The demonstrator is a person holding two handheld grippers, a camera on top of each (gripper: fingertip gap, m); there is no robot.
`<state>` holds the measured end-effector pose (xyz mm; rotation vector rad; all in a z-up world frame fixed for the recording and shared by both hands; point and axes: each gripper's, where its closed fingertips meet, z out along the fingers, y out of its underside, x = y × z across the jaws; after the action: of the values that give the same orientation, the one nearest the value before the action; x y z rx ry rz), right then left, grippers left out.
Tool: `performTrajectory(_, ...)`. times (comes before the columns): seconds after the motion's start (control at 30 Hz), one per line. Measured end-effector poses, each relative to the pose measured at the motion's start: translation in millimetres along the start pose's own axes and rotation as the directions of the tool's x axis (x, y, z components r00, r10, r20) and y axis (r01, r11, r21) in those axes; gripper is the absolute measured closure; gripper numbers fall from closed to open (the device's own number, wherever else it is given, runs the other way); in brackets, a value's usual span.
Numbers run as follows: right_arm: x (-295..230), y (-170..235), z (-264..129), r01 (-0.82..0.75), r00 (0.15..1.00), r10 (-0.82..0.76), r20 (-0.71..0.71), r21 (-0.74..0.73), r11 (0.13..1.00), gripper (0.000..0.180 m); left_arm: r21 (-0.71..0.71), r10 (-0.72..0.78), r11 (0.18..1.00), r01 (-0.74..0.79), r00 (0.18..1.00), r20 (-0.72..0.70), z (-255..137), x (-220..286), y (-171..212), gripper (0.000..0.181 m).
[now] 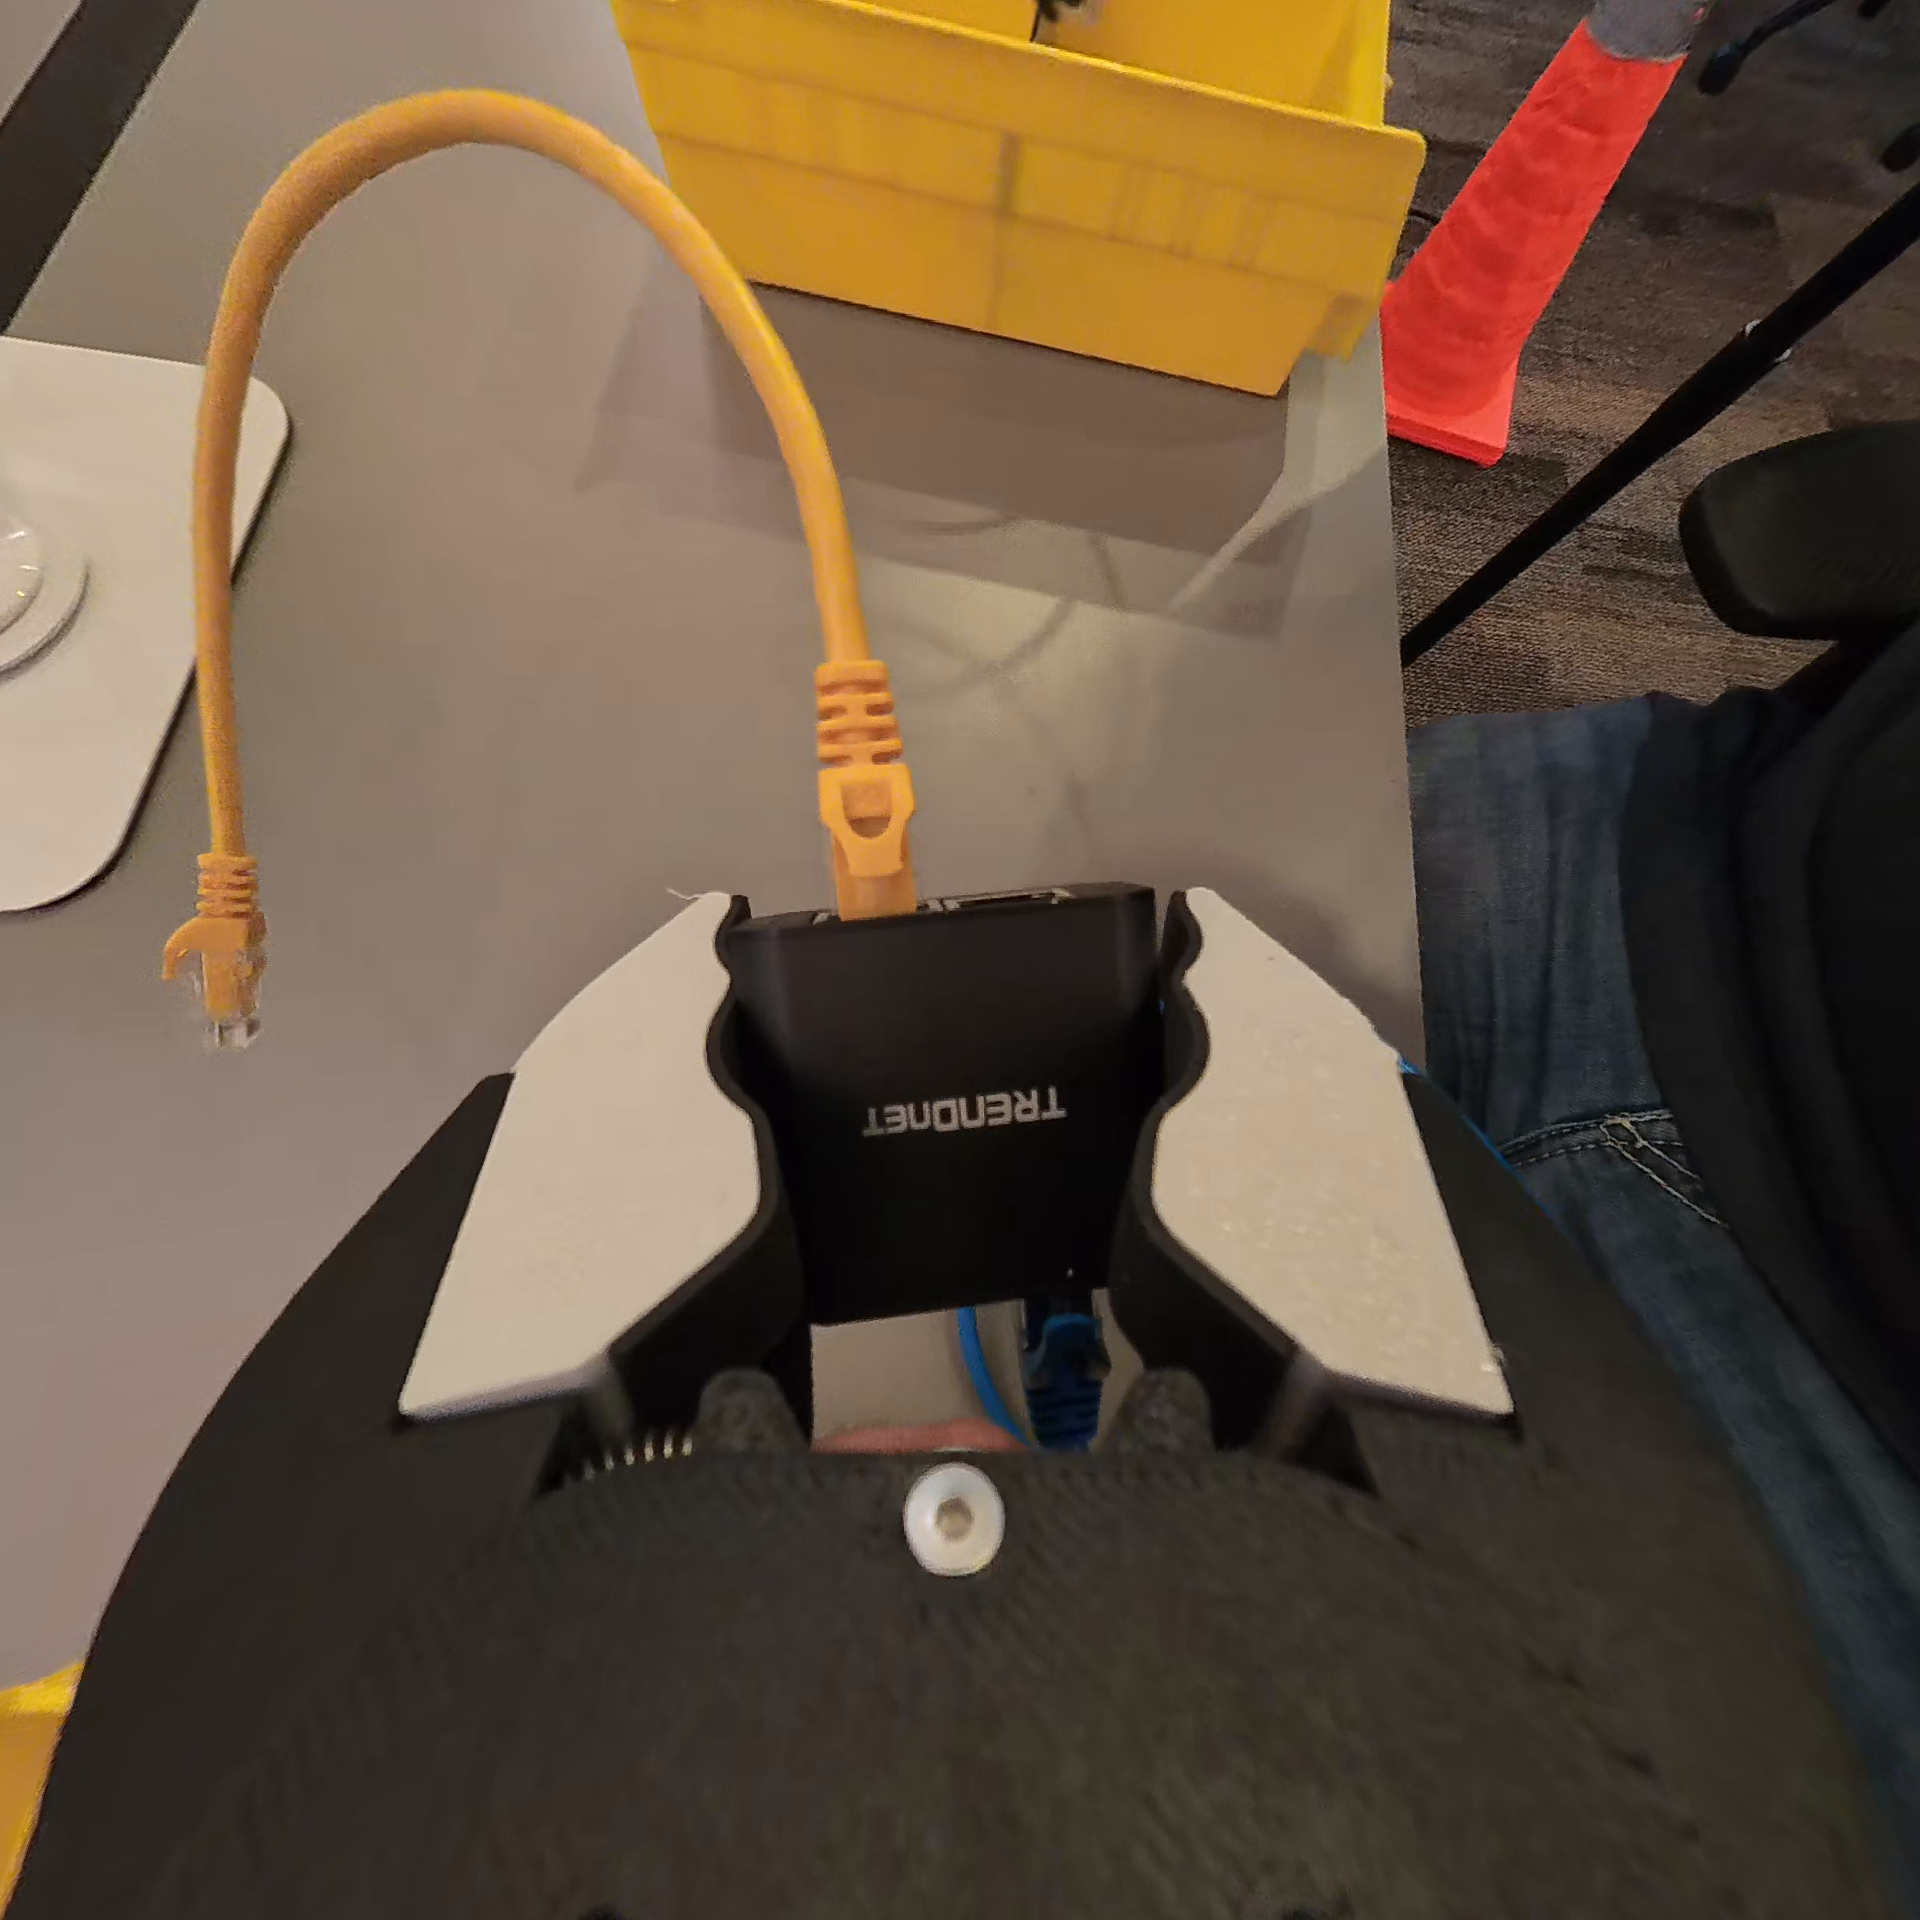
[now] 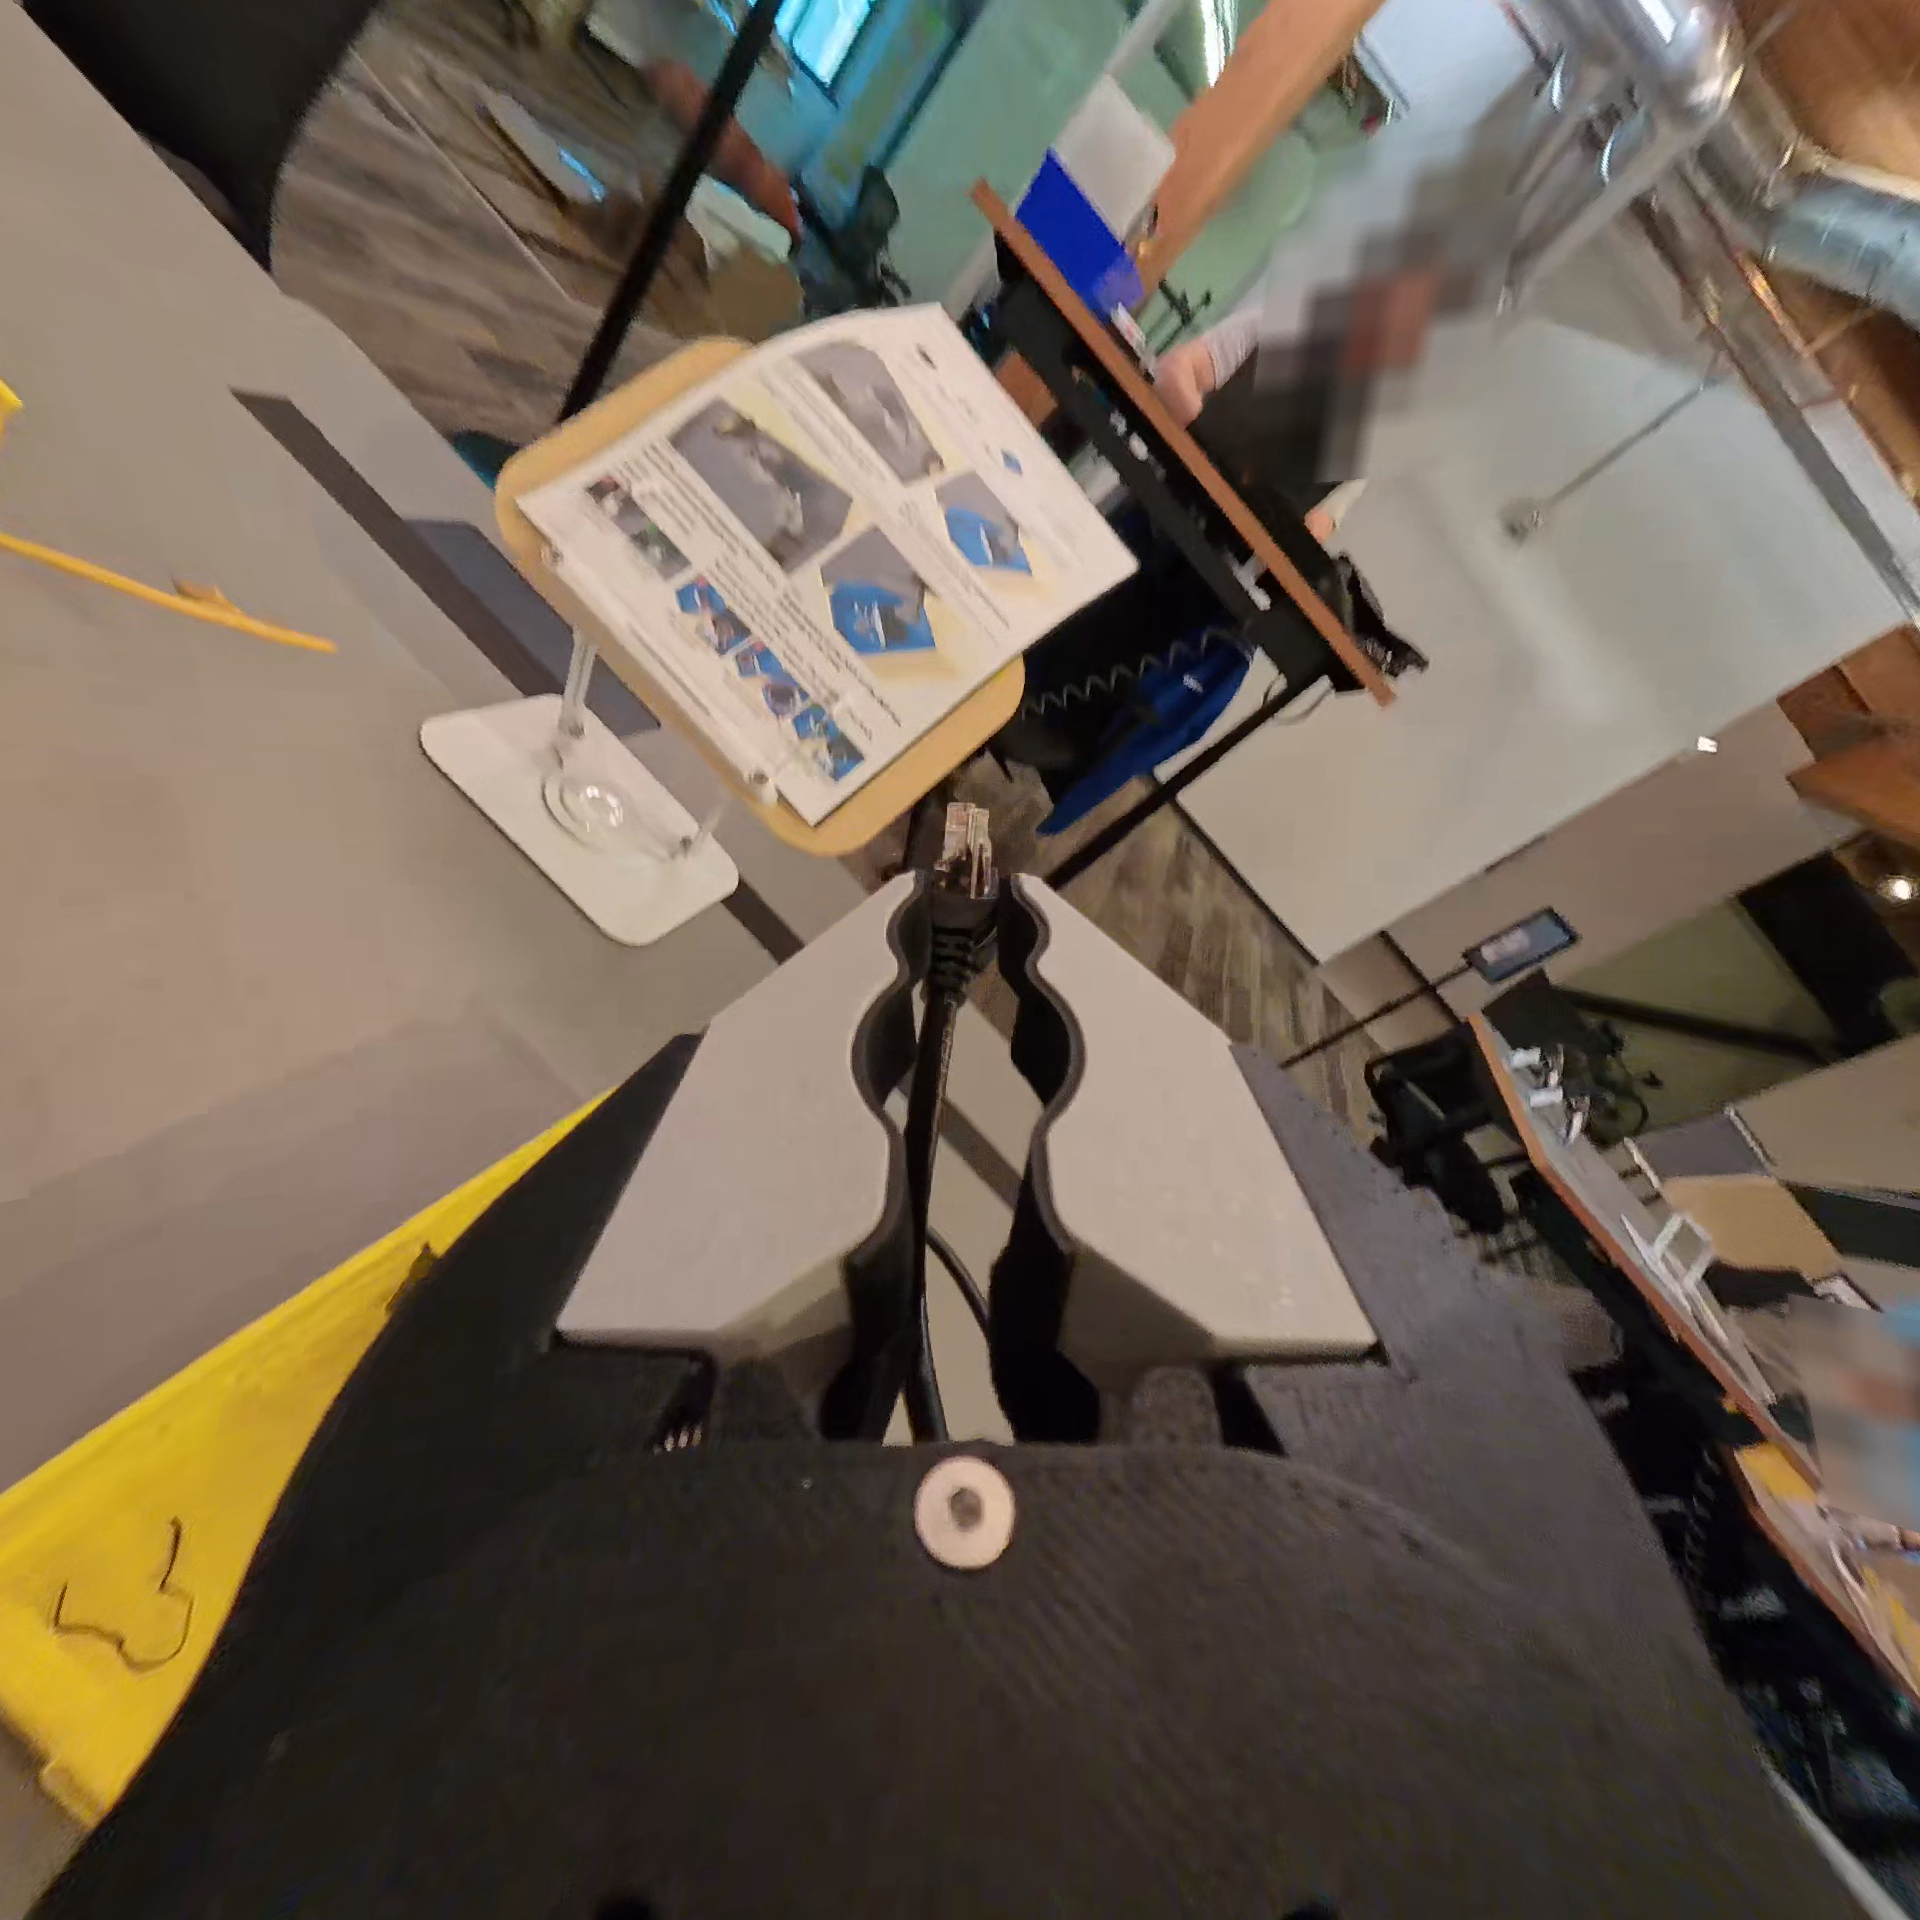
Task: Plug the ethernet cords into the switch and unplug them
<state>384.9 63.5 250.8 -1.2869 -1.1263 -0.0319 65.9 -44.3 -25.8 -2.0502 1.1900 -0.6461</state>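
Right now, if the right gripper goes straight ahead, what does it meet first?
Probably the instruction board on its stand: the right gripper, shut on the black cord, points its plug at the board's lower edge. Depth is unclear.

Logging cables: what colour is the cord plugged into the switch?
Orange cord; clearest in the left wrist view.

An open-plan office or lab workspace is suggested: grey desks, a carpeted floor, an office chair, exposed ceiling ducts (silver metal), and further desks are seen.
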Motion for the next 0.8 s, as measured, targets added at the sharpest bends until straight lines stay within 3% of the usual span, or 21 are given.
performTrajectory(0.1,-13.5,36.8,-2.3,0.008,0.999,-0.012,-0.036,-0.109,0.994,0.169,0.012,-0.003,1.0,0.003,1.0,-0.007,0.5,4.1,1.6,0.106)
performTrajectory(0.27,-61.7,69.3,0.4,-0.189,0.976,0.198,0.085,-0.101,0.977,0.169,0.002,-0.005,1.0,0.005,1.0,-0.015,4.3,10.0,7.4,0.106)
performTrajectory(0.37,-86.1,71.8,4.7,-0.286,0.942,0.295,0.161,-0.078,0.955,0.169,-0.012,0.001,1.0,-0.001,1.0,-0.019,7.7,12.3,9.3,0.106)
performTrajectory(0.53,-79.1,47.8,-3.8,-0.32,0.941,0.317,0.12,0.004,0.947,0.169,-0.009,0.016,1.0,-0.017,1.0,-0.024,10.8,16.1,3.8,0.106)
performTrajectory(0.67,-90.8,104.4,8.4,-0.246,0.964,0.257,0.06,-0.153,0.957,0.168,0.01,0.03,1.0,-0.03,0.999,-0.02,9.5,18.1,-1.8,0.106)
performTrajectory(0.8,-114.7,164.3,14.4,-0.303,0.943,0.328,0.062,-0.249,0.92,0.169,0.014,0.035,0.999,-0.035,0.999,-0.025,8.9,20.6,-0.6,0.106)
